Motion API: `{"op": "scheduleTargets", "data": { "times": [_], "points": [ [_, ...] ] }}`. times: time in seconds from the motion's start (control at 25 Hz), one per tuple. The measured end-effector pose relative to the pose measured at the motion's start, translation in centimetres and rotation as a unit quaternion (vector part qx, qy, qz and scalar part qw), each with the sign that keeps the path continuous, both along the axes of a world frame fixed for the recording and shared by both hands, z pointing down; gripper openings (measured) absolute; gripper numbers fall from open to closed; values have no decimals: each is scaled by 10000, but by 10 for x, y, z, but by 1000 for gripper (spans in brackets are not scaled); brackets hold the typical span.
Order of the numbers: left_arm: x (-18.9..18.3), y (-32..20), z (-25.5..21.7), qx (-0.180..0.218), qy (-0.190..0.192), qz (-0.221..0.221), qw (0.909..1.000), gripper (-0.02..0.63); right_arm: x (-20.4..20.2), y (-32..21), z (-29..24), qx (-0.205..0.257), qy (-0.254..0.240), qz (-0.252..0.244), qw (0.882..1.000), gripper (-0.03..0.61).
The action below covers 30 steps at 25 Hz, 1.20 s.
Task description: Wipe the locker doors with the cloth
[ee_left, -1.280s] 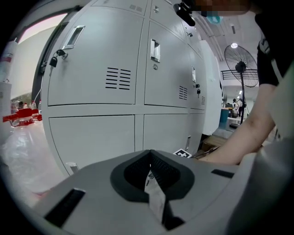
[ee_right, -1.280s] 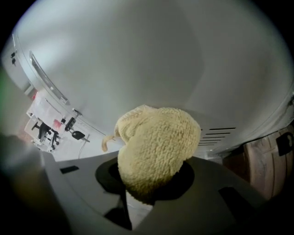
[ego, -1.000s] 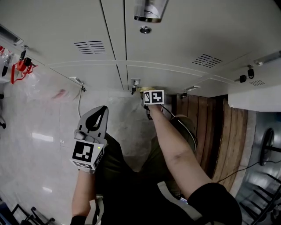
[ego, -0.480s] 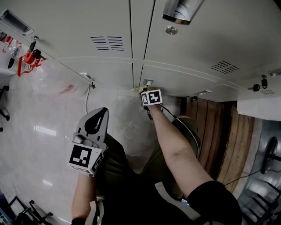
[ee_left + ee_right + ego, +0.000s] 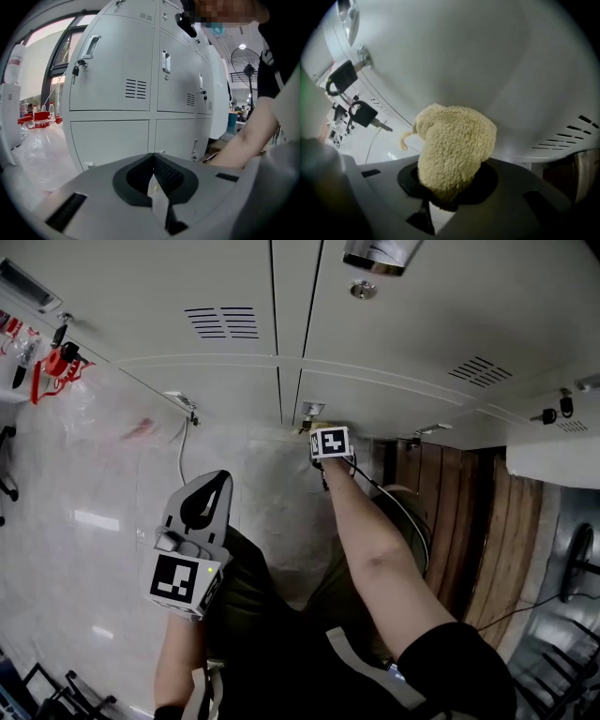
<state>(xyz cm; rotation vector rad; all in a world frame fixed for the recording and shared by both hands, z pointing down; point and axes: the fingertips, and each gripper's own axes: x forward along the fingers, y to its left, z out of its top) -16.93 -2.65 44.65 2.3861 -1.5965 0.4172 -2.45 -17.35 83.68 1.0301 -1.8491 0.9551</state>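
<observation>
While right gripper (image 5: 451, 190) clamps cloth (image 5: 454, 143), lockers (image 5: 487, 56) ahead

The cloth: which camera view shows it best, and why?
The right gripper view: the yellow cloth fills the centre, gripped in the right claw, at the locker door. The head view shows only a sliver past that claw; the left gripper view shows none.

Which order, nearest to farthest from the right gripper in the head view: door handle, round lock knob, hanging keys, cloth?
1. The cloth: in the tongs of the right gripper.
2. The hanging keys: just to its left, lower door.
3. The round lock knob: upper door, higher in view.
4. The door handle: top edge, past the knob.
</observation>
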Motion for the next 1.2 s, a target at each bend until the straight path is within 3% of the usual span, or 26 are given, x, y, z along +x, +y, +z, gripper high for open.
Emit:
{"op": "scheduleTargets", "data": {
  "times": [0.48,0.72,0.92,1.2],
  "points": [
    [24,-7,-1,88,-138,128,9998,9,76,-6,-2,6,379,640,9972,117],
    [41,-9,-1,62,-201,170,9996,9,128,-7,-1,-102,628,1254,9901,117],
    [62,-12,-2,120,-171,326,9993,9,163,-8,-8,66,770,1454,9863,117],
    [81,-20,2,321,14,579,9978,9,178,-7,-45,319,462,1534,9866,115]
  ]
}}
